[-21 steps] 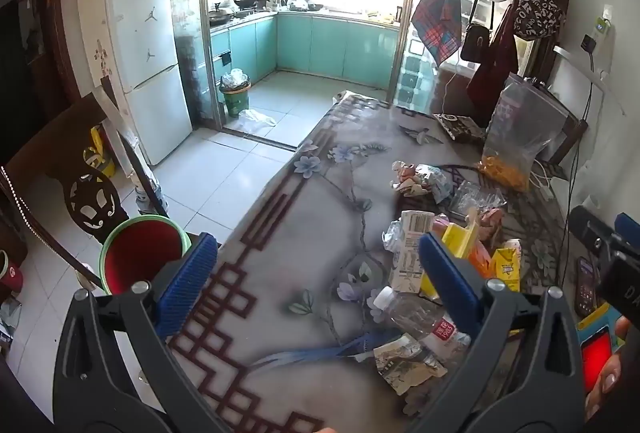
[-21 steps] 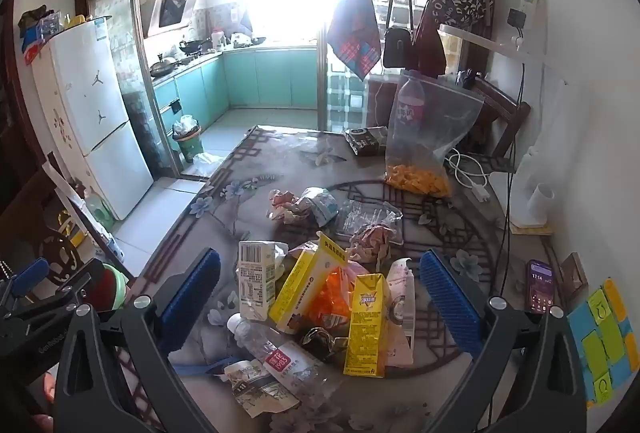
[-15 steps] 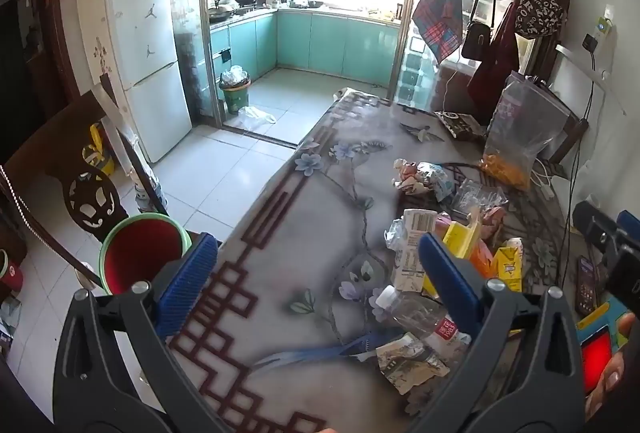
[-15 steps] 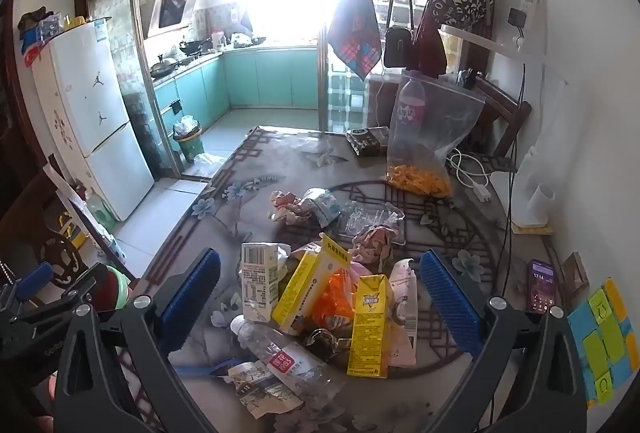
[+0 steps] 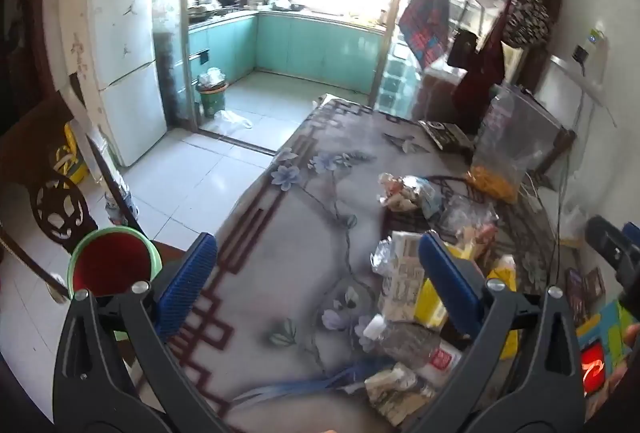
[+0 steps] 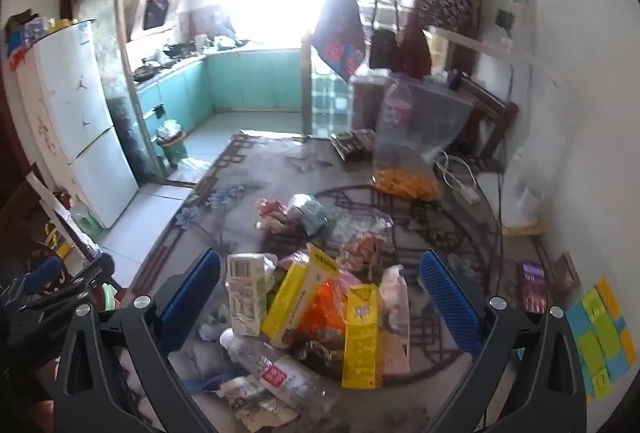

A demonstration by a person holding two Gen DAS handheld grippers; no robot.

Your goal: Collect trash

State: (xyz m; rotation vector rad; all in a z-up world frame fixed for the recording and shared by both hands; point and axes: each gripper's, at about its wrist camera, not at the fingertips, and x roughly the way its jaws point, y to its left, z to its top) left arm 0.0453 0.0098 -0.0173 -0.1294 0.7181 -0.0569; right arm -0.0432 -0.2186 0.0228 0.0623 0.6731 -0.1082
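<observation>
Yellow carton (image 6: 360,337) between spread right tongs (image 6: 320,309)

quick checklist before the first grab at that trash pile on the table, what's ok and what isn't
1. Left hand-held gripper open and empty: ok.
2. Right hand-held gripper open and empty: ok.
3. Pile in front of the right one, with the tall yellow drink carton upright between its fingers: ok.
4. Green-rimmed red bin mouth unobstructed, beside the table's left edge: ok.
5. Carton free to lift: cannot tell; the orange plastic wrapper and the white barcode carton crowd it.
6. Non-trash clear of the grab: ok; the dark smartphone lies apart on the right.
</observation>
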